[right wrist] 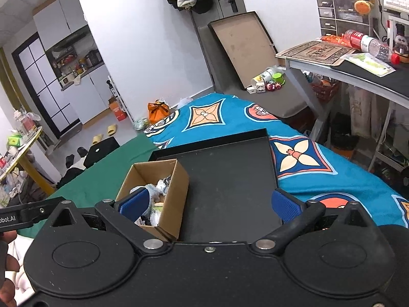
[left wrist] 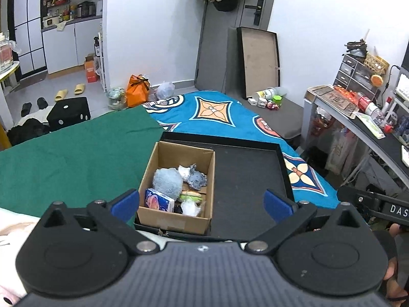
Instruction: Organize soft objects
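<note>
The bed (left wrist: 225, 117), spread with a blue patterned cover and a green cloth (left wrist: 71, 158), fills the view ahead of both sets of jaws. On it lies a shallow black tray (left wrist: 248, 179), straight ahead of the right gripper (right wrist: 213, 202) and reaching from the middle to the right jaw of the left gripper (left wrist: 202, 202). A cardboard box (left wrist: 176, 220) stands in the tray's left part, just ahead of the left gripper's left jaw and partly behind the right gripper's left jaw. The soft things sit inside the box: a fluffy grey-blue ball (left wrist: 167, 180), a grey plush toy (left wrist: 196, 179) beside it, a tissue pack (left wrist: 158, 200), a small plush burger (left wrist: 190, 195) and a white plastic wrapper (left wrist: 190, 208). Both grippers have their jaws spread wide with nothing between the blue pads, clear of the box and tray.
</note>
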{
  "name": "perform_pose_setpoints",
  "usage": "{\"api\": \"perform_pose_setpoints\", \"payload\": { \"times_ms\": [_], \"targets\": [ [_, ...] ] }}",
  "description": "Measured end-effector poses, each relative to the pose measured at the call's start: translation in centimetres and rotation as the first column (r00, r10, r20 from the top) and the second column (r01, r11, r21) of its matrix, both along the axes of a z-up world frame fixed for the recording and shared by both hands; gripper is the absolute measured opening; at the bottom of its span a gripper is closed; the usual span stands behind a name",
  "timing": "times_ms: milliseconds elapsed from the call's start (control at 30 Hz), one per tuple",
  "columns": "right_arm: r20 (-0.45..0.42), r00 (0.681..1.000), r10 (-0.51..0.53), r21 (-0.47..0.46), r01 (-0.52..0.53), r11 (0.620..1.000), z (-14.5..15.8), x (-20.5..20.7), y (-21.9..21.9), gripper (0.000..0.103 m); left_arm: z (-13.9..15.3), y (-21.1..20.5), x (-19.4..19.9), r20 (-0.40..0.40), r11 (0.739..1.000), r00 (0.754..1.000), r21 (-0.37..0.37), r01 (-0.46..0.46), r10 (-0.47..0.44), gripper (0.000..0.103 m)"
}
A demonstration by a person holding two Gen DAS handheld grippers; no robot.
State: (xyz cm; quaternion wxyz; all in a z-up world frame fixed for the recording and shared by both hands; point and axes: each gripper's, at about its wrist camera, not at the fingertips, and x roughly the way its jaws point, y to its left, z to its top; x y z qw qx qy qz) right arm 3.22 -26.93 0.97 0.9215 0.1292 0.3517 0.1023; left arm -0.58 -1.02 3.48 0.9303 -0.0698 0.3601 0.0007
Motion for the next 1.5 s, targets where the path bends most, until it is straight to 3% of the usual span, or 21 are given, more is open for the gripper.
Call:
{"api": "perform_pose_setpoints", "payload": {
  "times_ms": [500, 1067, 1500],
  "targets": [
    [0.007, 1.0, -0.002, -0.028, 0.002, 1.0, 1.5, -2.6, -0.1, 0.103, 1.0, 0.4, -3.3, 0.017, 1.0, 1.0, -0.012, -0.012, 0.012, 0.103],
    [-0.01, 1.0, -0.015, -0.072, 0.014, 0.997, 1.8, -4.5, -0.3, 0.103, 1.4, -0.1, -5.2, 0.019, 0.993, 0.999, 0.108, -0.05, 0.049, 0.103],
    [-0.021, 1.0, -0.008, -0.081, 0.006, 0.997, 1.7, -5.0, -0.3, 0.103, 1.5, -0.5, -5.7, 0.016, 0.99, 0.999, 0.137, -0.045, 0.044, 0.103]
  ]
}}
